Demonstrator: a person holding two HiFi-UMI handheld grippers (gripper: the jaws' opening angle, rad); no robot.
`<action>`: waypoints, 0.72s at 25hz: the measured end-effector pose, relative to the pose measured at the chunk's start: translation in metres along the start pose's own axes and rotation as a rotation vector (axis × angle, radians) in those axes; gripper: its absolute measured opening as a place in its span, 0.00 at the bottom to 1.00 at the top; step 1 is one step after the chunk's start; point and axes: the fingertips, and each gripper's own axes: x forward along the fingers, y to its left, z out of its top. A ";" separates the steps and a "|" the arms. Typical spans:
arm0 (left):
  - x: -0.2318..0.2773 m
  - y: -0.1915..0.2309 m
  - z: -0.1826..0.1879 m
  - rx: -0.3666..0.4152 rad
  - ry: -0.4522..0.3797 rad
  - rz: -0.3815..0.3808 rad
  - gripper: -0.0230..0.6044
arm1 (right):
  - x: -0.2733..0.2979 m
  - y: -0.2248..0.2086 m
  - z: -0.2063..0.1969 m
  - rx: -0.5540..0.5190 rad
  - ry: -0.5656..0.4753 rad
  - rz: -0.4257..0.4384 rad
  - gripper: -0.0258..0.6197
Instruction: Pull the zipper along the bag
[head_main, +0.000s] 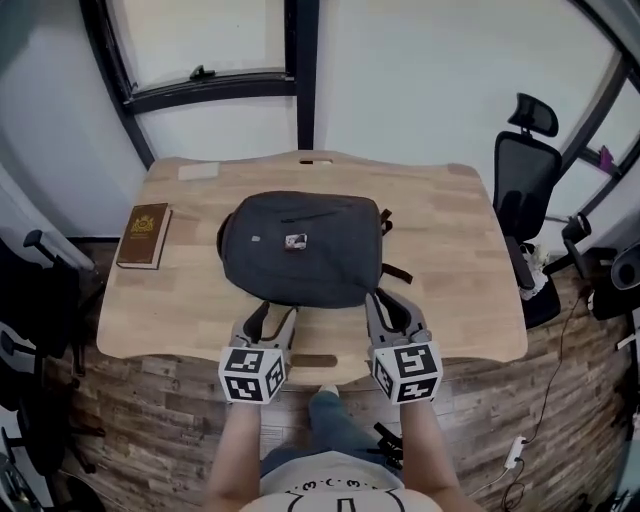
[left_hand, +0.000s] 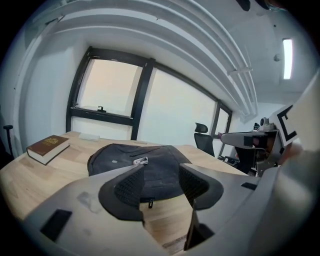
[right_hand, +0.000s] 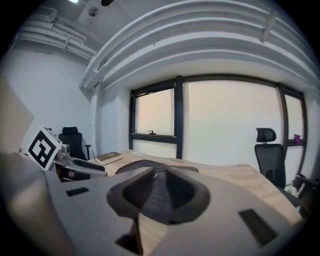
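Head view puts the bag (head_main: 300, 250) flat in the middle of the surface (head_main: 450, 260), with both of your grippers at its near edge, so the task looks unstarted: no zipper is gripped and the whole pull remains to be done. Your left gripper (head_main: 272, 315) has its fingers spread wide with nothing pressed between them. In the left gripper view a small zipper pull (left_hand: 150, 204) hangs at the bag's near edge, framed in that gap but not yet reached. Your right gripper (head_main: 390, 305) has its fingers drawn together and holds nothing, so it seems free to steady the bag. The bag is soft, dark grey woven fabric, rounded and slightly domed, with a small pale tag (head_main: 295, 240) on top and a strap trailing at the right. The surface is pale, smooth wood with wavy edges. The finger pads are dark, dimpled rubber set in grey plastic. A brown hardbound book (head_main: 145, 235) lies well apart at the left.
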 end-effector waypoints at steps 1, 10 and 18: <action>0.008 0.003 -0.002 -0.003 0.010 0.009 0.35 | 0.009 -0.004 -0.005 0.006 0.023 0.026 0.34; 0.039 0.019 -0.065 -0.041 0.165 0.058 0.35 | 0.051 -0.023 -0.052 0.000 0.159 0.056 0.24; 0.062 0.022 -0.115 0.003 0.282 0.023 0.35 | 0.069 -0.014 -0.098 -0.059 0.287 0.054 0.12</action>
